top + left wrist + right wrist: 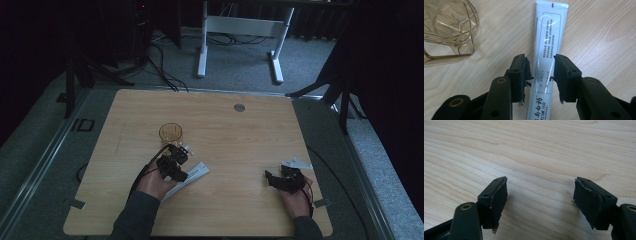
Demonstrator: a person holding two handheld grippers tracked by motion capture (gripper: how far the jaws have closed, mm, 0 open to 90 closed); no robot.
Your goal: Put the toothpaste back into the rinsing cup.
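Observation:
A white toothpaste tube (547,45) with printed text lies flat on the wooden table (240,145). My left gripper (541,63) hangs over the tube's middle with one jaw on each side. The right pad (560,72) is at the tube's edge. A thin strip of wood shows between the left pad (524,72) and the tube, so the jaws stand open around it. In the high view the tube (195,175) pokes out from under the left gripper (180,152). My right gripper (540,187) is open over bare wood at the table's front right (270,176).
An amber glass cup (170,133) with a handle stands just beyond the left gripper, close to the tube's far end (449,22). A round grommet (239,107) sits near the far table edge. A white desk frame (240,25) stands on the floor behind.

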